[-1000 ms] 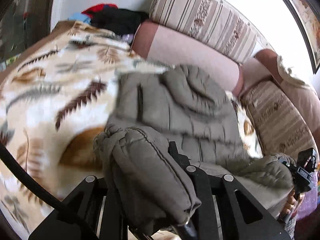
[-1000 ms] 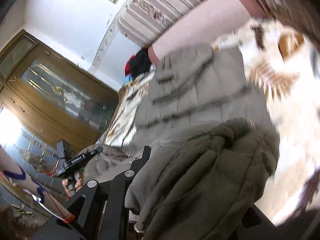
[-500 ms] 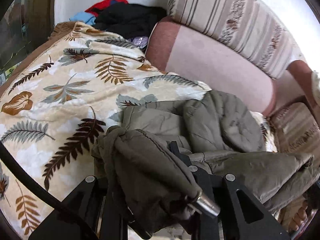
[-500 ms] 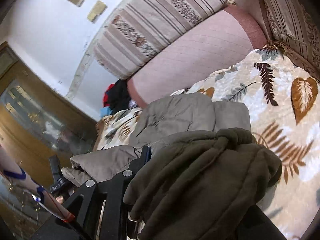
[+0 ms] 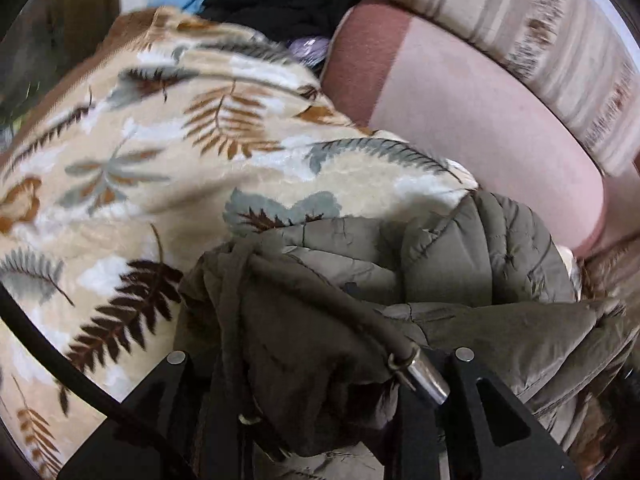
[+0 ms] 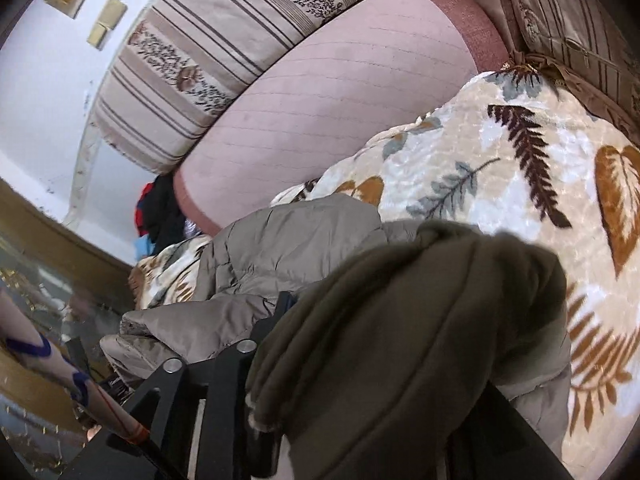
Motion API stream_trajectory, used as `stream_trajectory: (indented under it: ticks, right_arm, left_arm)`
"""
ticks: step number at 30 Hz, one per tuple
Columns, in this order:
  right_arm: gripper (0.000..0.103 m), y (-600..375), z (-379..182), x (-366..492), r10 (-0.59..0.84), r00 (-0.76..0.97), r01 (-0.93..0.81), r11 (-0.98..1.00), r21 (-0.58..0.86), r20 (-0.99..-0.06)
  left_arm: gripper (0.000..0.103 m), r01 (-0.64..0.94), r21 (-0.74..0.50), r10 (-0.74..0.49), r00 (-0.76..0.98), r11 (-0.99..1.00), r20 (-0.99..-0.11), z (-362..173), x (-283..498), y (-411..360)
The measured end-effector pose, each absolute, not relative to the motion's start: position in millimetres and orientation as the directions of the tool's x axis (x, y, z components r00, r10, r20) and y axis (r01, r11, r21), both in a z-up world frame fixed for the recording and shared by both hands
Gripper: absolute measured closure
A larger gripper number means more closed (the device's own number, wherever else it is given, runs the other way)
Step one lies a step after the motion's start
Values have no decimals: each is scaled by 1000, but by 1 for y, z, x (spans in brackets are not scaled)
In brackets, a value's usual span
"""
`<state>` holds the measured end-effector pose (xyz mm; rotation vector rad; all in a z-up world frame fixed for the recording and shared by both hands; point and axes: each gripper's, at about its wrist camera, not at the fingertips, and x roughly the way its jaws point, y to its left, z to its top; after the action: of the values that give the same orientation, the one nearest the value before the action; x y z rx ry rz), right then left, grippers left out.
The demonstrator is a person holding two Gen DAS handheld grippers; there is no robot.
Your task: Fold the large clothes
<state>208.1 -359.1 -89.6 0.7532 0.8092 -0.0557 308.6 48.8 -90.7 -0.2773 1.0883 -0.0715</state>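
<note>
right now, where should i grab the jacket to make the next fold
Probably the jacket at its far puffy end, the rounded bulge by the pink cushion. Come from above and the open blanket side, since the cushion blocks the back. Both hand-held grippers, left and right, are shut on bunched jacket fabric at the near edge, so one must let go first.

Both tools matte black — left tool (image 5: pixel 320 392), right tool (image 6: pixel 360 400) — silver screws, black cable.
</note>
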Motion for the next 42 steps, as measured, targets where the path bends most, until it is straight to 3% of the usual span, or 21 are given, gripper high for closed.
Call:
stream_trajectory:
  ticks: [3, 4, 6, 8, 9, 12, 14, 15, 20, 25, 29, 42]
  right_arm:
    - [62, -355, -91, 218, 204, 686, 333, 765, 551, -698]
    - [55, -354, -89, 217, 207, 695, 323, 766, 556, -689]
    - [50, -354, -80, 210, 208, 724, 285, 778, 560, -658]
    - [39, -353, -73, 202, 204, 748, 259, 786, 561, -632]
    - [37, -351, -70, 198, 191, 757, 258, 791, 555, -625]
    - [24, -344, -57, 189, 170, 783, 235, 810, 537, -598]
    - [7, -338, -45, 183, 130, 806, 218, 842, 494, -578]
    - [5, -334, -38, 179, 103, 819, 212, 860, 465, -565]
    - [5, -303, -25, 173, 70, 807, 154, 934, 324, -586]
    - [6, -275, -61, 190, 3, 740, 121, 983, 137, -673]
    - [6, -280, -89, 210, -19, 700, 133, 986, 104, -714]
    - [5, -324, -124, 287, -20, 657, 188, 972, 138, -754]
  left_arm:
    - [64, -88, -365, -287, 460, 927, -840, -88, 308, 59]
    - [61, -70, -401, -326, 464, 913, -824, -83, 305, 63]
    - [37, -35, -507, -430, 482, 861, -763, -73, 298, 75]
    - [22, -25, -595, -502, 510, 803, -699, -63, 289, 86]
    - [20, -17, -630, -529, 526, 776, -666, -57, 284, 89]
    - [20, 31, -657, -565, 542, 753, -622, -39, 276, 88]
    - [20, 70, -590, -519, 566, 805, -641, -26, 266, 73]
    - [20, 89, -550, -495, 572, 830, -654, -23, 263, 64]
    - [20, 215, -326, -388, 595, 921, -704, -19, 237, 0]
    - [20, 323, -190, -350, 568, 927, -745, -41, 232, -58]
    - [20, 328, -39, -235, 583, 944, -778, -68, 256, -87]
    - [9, 272, -45, -195, 554, 961, -809, -108, 359, -97]
